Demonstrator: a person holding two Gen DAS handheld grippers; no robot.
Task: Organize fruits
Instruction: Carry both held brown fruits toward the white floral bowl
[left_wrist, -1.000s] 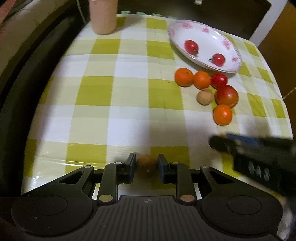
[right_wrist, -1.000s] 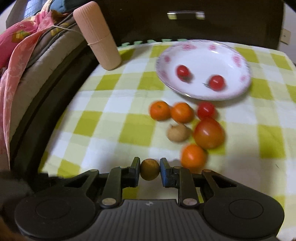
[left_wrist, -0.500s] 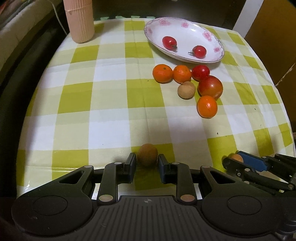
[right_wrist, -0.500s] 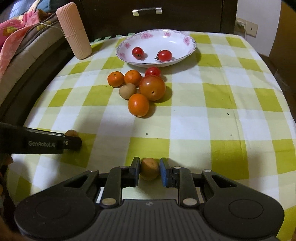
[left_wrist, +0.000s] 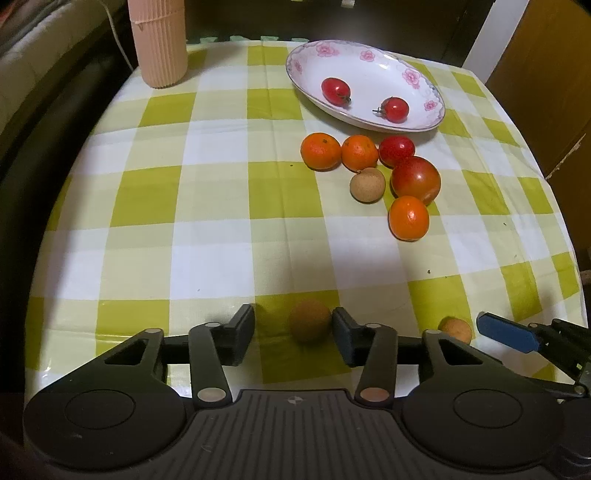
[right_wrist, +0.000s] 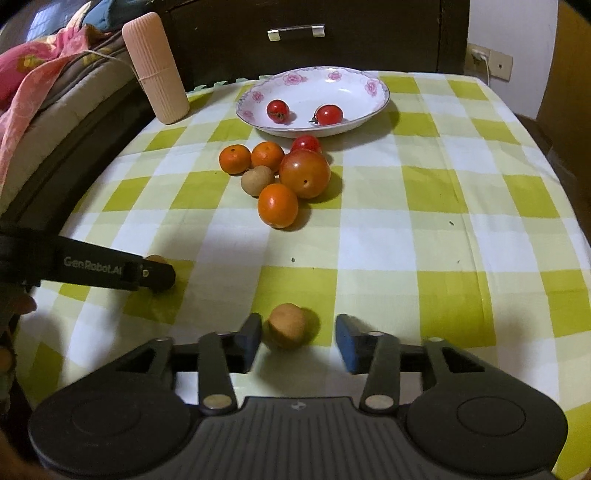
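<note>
The left gripper is seen spread wide near the six o'clock edge of the checked tablecloth; a small brown fruit lies on the cloth between its fingers, nearer the right one, and whether it is touched cannot be told; a second small brown fruit lies between the spread fingers of the right gripper, just beside the left finger and apart from the right one; in the left view this fruit is found at four o'clock, beside the blue finger pad. A cluster of loose fruit is gathered past the centre toward one o'clock: three oranges, a pale brown fruit, a large tomato and a small tomato, mostly touching one another. At twelve o'clock a flowered plate is set, two small tomatoes lying apart inside it; a ribbed pink cup stands upright at eleven o'clock.
</note>
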